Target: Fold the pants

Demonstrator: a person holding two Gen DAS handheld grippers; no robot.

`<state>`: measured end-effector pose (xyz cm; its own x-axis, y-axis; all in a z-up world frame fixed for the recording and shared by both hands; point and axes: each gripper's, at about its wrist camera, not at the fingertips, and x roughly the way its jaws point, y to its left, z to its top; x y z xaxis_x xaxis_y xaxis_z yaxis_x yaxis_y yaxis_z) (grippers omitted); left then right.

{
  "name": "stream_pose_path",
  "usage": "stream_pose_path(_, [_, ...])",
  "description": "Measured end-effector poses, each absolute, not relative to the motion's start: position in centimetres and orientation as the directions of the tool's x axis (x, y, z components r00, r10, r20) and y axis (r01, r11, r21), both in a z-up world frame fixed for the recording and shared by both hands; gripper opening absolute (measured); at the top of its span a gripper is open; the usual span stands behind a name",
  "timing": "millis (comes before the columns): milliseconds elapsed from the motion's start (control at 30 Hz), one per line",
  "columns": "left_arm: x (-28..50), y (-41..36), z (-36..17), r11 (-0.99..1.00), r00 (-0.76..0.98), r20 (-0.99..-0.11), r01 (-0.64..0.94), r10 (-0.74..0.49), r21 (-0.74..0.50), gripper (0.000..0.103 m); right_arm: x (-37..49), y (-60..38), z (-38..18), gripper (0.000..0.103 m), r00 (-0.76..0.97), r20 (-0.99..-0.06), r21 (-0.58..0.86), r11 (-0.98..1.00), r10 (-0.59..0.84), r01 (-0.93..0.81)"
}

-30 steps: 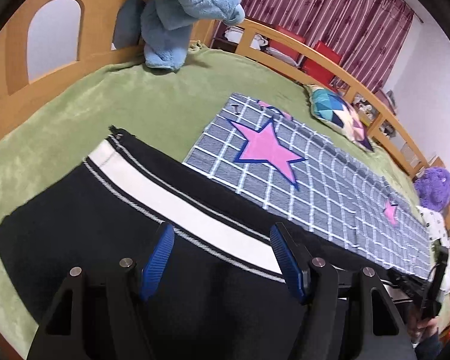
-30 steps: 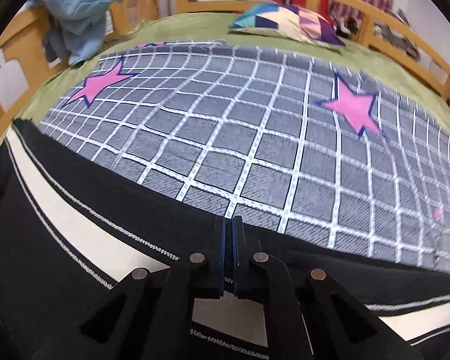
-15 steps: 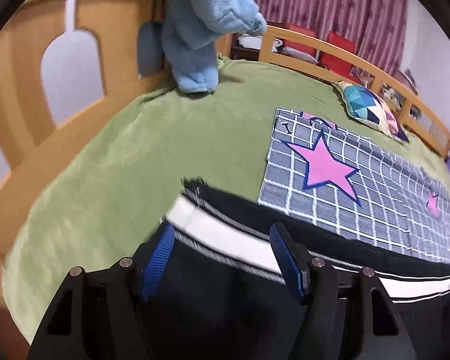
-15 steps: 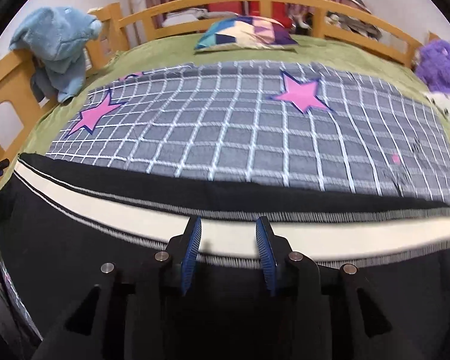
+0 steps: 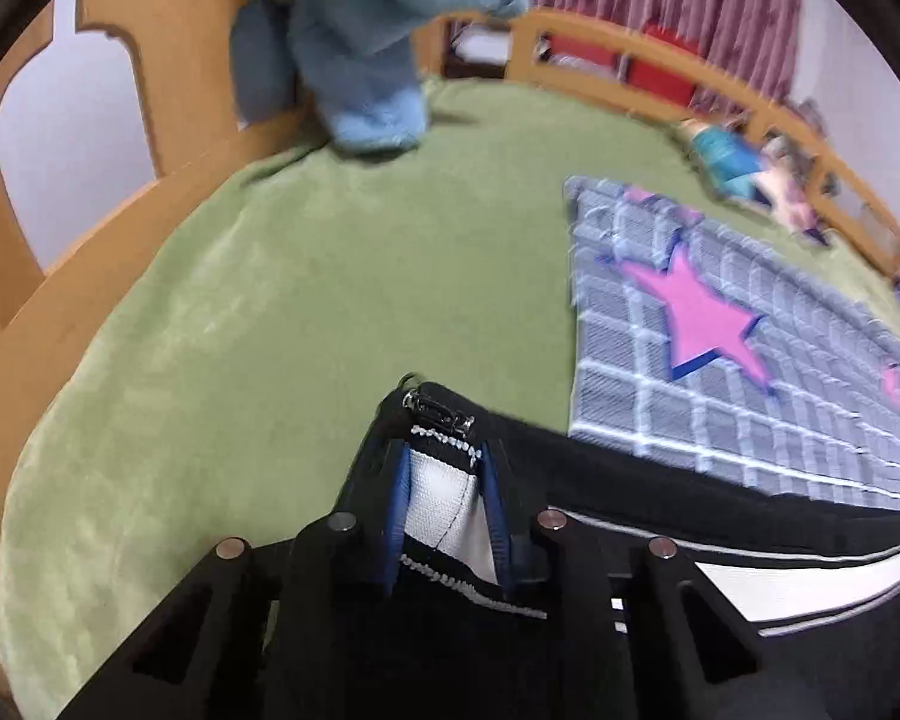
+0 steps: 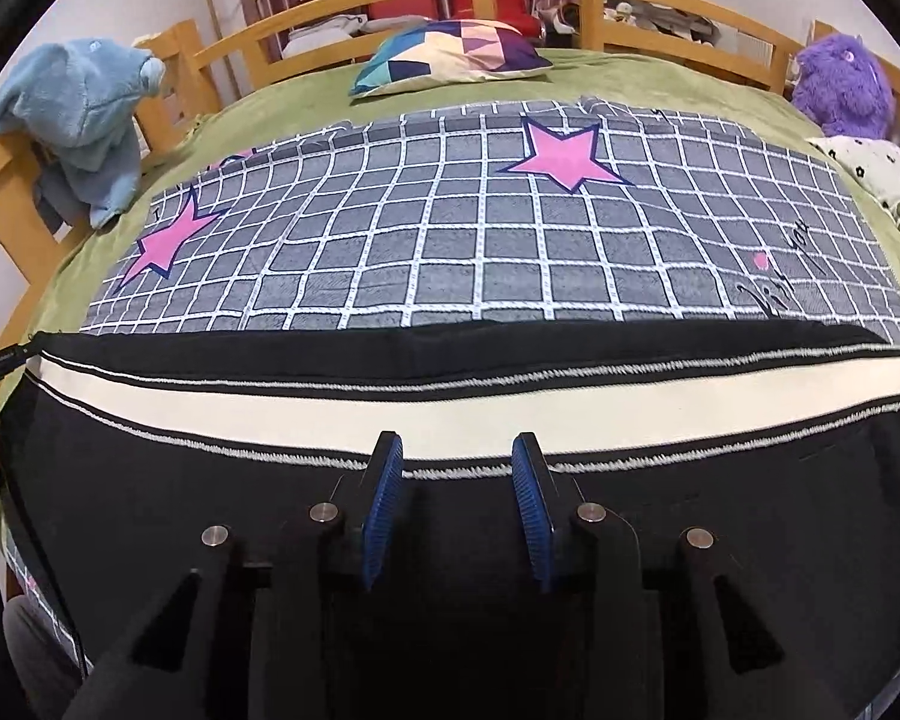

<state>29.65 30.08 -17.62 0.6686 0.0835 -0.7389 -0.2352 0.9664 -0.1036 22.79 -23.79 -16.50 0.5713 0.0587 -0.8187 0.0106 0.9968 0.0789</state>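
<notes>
Black pants point(image 6: 210, 498) with a white side stripe point(image 6: 450, 414) lie stretched across the near edge of the bed. My left gripper point(image 5: 442, 468) is shut on the pants' end point(image 5: 438, 498), pinching the white stripe just behind a small zipper point(image 5: 435, 411). My right gripper point(image 6: 457, 450) is open above the black cloth, its blue pads point(image 6: 384, 492) just short of the stripe. The pants' left end, with the left gripper, shows at the far left of the right wrist view point(image 6: 6, 357).
A grey checked cloth with pink stars point(image 6: 480, 240) lies beyond the pants on the green blanket point(image 5: 270, 300). A blue plush point(image 6: 84, 120) hangs on the wooden rail point(image 5: 114, 210). A patchwork pillow point(image 6: 450, 54) and purple plush point(image 6: 840, 84) sit at the back.
My left gripper moved left to the pants' end and shut on the striped hem. My right gripper let go of the cloth, opened and drew back.
</notes>
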Motion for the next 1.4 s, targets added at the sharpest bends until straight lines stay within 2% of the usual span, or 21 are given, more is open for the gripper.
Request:
stream_pose_path(100, [28.6,30.9,-15.1,0.962,0.741,-0.668,-0.226,0.07,-0.151,0.021,23.2,-22.7,-16.1,0.038,0.581,-0.812,0.073,0.997,0.063,-0.007])
stream_pose_path(233, [29.7,32.4,-14.4,0.943,0.753,-0.657,-0.244,0.037,-0.226,0.021,23.8,-20.7,-15.4,0.038,0.597,-0.799,0.062,0.997,0.08,-0.051])
stream_pose_path(333, [31.5,31.4,-16.4,0.952,0.686,-0.72,-0.279,0.107,-0.125,0.022,24.4,-19.1,-15.4,0.038,0.599,-0.795,0.056,0.995,0.097,-0.086])
stream_pose_path(433, [32.2,30.9,-18.3,0.947,0.637,-0.756,-0.313,0.149,-0.076,0.03,25.0,-17.4,-16.0,0.038,0.591,-0.8,0.04,0.991,0.106,-0.124])
stream_pose_path(500, [31.9,31.1,-18.3,0.945,0.635,-0.76,-0.314,0.14,-0.089,0.031,25.3,-16.3,-16.5,0.038,0.588,-0.8,0.03,0.987,0.117,-0.155])
stream_pose_path(633, [30.4,30.8,-16.7,0.951,0.659,-0.738,-0.299,0.143,-0.083,0.053,26.4,-13.5,-17.5,0.038,0.554,-0.815,0.043,0.97,0.172,-0.238])
stream_pose_path(667, [30.0,30.6,-16.3,0.953,0.666,-0.731,-0.293,0.148,-0.075,0.057,26.7,-12.8,-17.5,0.043,0.55,-0.812,0.054,0.963,0.196,-0.265])
stream_pose_path(700, [29.5,30.4,-16.0,0.954,0.671,-0.725,-0.292,0.153,-0.069,0.057,27.2,-11.7,-17.5,0.05,0.548,-0.805,0.057,0.95,0.225,-0.306])
stream_pose_path(767, [28.6,30.3,-15.4,0.953,0.677,-0.724,-0.288,0.134,-0.093,0.057,28.0,-9.7,-17.5,0.053,0.564,-0.791,0.024,0.934,0.235,-0.355])
stream_pose_path(867, [26.8,30.4,-15.1,0.948,0.693,-0.717,-0.271,0.07,-0.17,0.057,29.9,-6.7,-18.4,0.054,0.563,-0.79,-0.032,0.899,0.245,-0.436])
stream_pose_path(933, [26.0,30.4,-15.1,0.944,0.701,-0.712,-0.263,0.045,-0.199,0.057,31.4,-5.5,-19.6,0.054,0.515,-0.823,-0.029,0.887,0.241,-0.461])
stream_pose_path(967, [25.6,30.5,-15.1,0.942,0.701,-0.712,-0.263,0.039,-0.207,0.057,31.8,-5.2,-20.1,0.052,0.494,-0.834,-0.014,0.886,0.245,-0.463])
stream_pose_path(1000, [25.2,30.4,-15.2,0.942,0.701,-0.712,-0.263,0.036,-0.211,0.057,31.9,-5.2,-20.4,0.045,0.491,-0.836,-0.01,0.887,0.246,-0.462])
stream_pose_path(1033, [24.9,30.4,-15.2,0.941,0.702,-0.712,-0.261,0.031,-0.216,0.057,31.8,-5.1,-20.5,0.033,0.499,-0.829,-0.011,0.884,0.253,-0.466])
stream_pose_path(1067, [24.7,30.4,-15.3,0.94,0.702,-0.711,-0.259,0.026,-0.221,0.057,31.6,-5.1,-20.5,0.008,0.517,-0.817,-0.024,0.881,0.254,-0.472])
stream_pose_path(1267, [24.0,30.6,-15.4,0.931,0.712,-0.702,-0.257,-0.001,-0.261,0.057,31.0,-5.7,-18.3,0.003,0.57,-0.77,-0.021,0.881,0.287,-0.473])
stream_pose_path(1400, [23.8,30.5,-15.3,0.932,0.702,-0.712,-0.272,0.022,-0.239,0.057,32.6,-5.6,-20.1,0.004,0.518,-0.808,0.025,0.893,0.282,-0.449])
